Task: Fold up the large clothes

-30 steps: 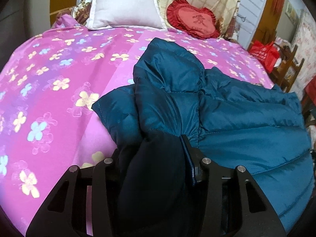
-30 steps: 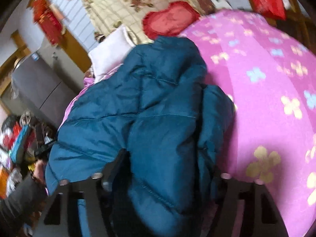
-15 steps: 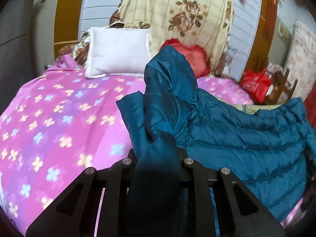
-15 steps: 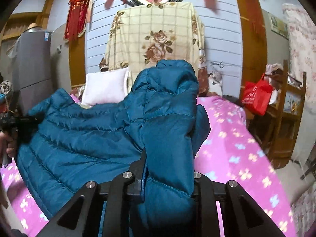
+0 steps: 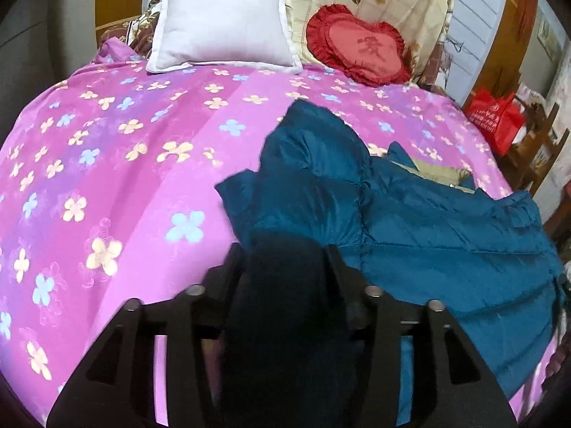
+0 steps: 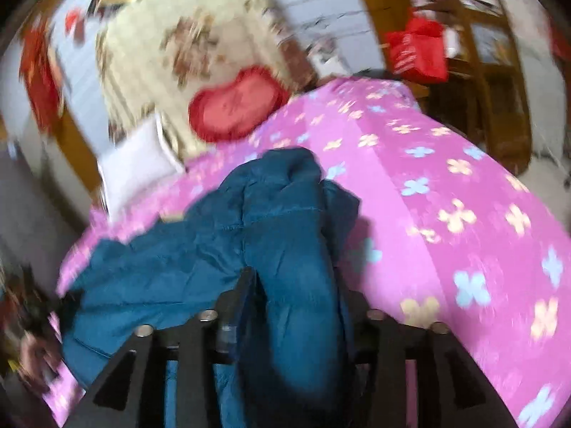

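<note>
Jacket [image 5: 446, 235] dropped back onto bed [image 5: 107, 164] vs half-sec ago; both grippers' fingers [image 5: 228, 278] [image 6: 242, 285] opening, fabric bunched btwn each pair.

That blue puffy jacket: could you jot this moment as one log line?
stage: folding | jacket: crumpled on pink bedspread | left claw: opening, jacket between | right claw: opening, jacket between

Two close wrist views down across one bed [image 5: 107, 164], headboard-ward.
</note>
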Demonstrator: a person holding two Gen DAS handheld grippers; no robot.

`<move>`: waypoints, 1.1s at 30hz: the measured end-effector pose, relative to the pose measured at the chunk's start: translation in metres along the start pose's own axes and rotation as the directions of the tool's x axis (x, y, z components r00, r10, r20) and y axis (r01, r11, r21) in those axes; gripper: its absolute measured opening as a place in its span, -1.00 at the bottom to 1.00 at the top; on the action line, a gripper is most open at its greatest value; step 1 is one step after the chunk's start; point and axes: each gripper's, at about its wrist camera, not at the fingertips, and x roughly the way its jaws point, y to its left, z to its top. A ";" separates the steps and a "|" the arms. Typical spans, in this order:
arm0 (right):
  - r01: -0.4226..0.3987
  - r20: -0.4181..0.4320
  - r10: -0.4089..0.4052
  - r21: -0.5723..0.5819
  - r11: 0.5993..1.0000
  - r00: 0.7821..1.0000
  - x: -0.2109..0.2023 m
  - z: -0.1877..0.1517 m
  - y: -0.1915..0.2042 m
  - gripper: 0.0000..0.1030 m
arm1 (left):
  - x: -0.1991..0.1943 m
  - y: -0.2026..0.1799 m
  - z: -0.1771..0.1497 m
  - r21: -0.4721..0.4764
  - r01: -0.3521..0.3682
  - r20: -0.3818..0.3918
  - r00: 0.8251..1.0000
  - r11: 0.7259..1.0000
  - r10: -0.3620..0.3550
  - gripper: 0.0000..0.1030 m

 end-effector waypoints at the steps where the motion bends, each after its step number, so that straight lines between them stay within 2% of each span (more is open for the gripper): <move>1: -0.015 0.056 0.013 0.039 0.999 0.998 -0.016 -0.006 -0.003 0.03 | -0.005 0.005 0.000 -0.009 0.009 0.006 1.000 1.000 -0.009 0.07; 3: -0.011 0.121 0.002 0.073 0.997 0.993 -0.038 -0.014 0.000 0.13 | -0.023 0.011 -0.002 -0.024 0.018 0.037 0.999 1.000 -0.017 0.07; 5: 0.010 0.170 -0.017 0.042 0.999 0.985 -0.059 -0.024 0.018 0.13 | -0.045 0.006 -0.005 -0.011 0.014 0.088 0.996 1.000 -0.013 0.08; 6: 0.024 0.169 -0.024 0.001 1.000 0.985 -0.066 -0.028 0.033 0.13 | -0.059 0.001 -0.012 0.005 0.024 0.123 0.992 1.000 -0.024 0.14; 7: 0.020 0.160 -0.014 -0.036 0.999 0.987 -0.071 -0.029 0.049 0.14 | -0.071 -0.007 -0.020 0.024 0.040 0.154 0.987 0.999 -0.043 0.27; 9: 0.004 0.138 0.010 -0.101 0.995 0.990 -0.075 -0.033 0.076 0.15 | -0.083 -0.026 -0.037 0.061 0.076 0.173 0.981 0.995 -0.085 0.33; 10: -0.002 0.124 0.021 -0.149 0.989 0.992 -0.076 -0.039 0.095 0.23 | -0.085 -0.037 -0.047 0.077 0.090 0.173 0.980 0.993 -0.102 0.34; 11: -0.006 0.120 0.028 -0.177 0.984 0.992 -0.076 -0.045 0.105 0.31 | -0.084 -0.048 -0.055 0.092 0.097 0.164 0.980 0.991 -0.111 0.34; 13: -0.012 0.112 0.040 -0.244 0.970 0.993 -0.071 -0.067 0.127 0.69 | -0.063 -0.070 -0.068 0.127 0.072 0.102 0.991 0.989 -0.085 0.39; 15: 0.012 0.072 0.009 -0.293 0.956 0.997 -0.052 -0.082 0.133 0.69 | -0.034 -0.081 -0.077 0.136 0.024 0.021 0.999 0.990 -0.027 0.43; 18: 0.054 -0.054 -0.074 -0.307 0.950 0.996 -0.012 -0.098 0.118 0.76 | -0.026 -0.084 -0.084 0.123 -0.010 0.059 0.998 0.992 0.003 0.58; 20: 0.041 -0.058 -0.062 -0.310 0.950 0.996 -0.003 -0.104 0.107 1.00 | -0.023 -0.084 -0.084 0.111 -0.014 0.058 0.998 0.994 0.007 0.61; 23: 0.022 -0.064 -0.044 -0.309 0.951 0.997 0.001 -0.103 0.101 1.00 | -0.020 -0.082 -0.084 0.102 0.004 0.068 0.998 0.995 -0.011 0.72; 27: 0.036 -0.065 -0.058 -0.302 0.953 0.996 0.004 -0.102 0.100 1.00 | -0.018 -0.081 -0.085 0.073 0.034 0.073 0.997 0.997 -0.039 0.91; 31: 0.035 -0.081 -0.063 -0.306 0.951 0.995 0.000 -0.104 0.102 1.00 | -0.020 -0.089 -0.079 0.080 0.000 -0.041 0.999 0.997 0.003 0.95; 33: 0.044 -0.074 -0.069 -0.289 0.956 0.995 -0.008 -0.102 0.105 1.00 | -0.031 -0.094 -0.080 0.097 -0.020 -0.053 0.998 0.995 0.025 0.95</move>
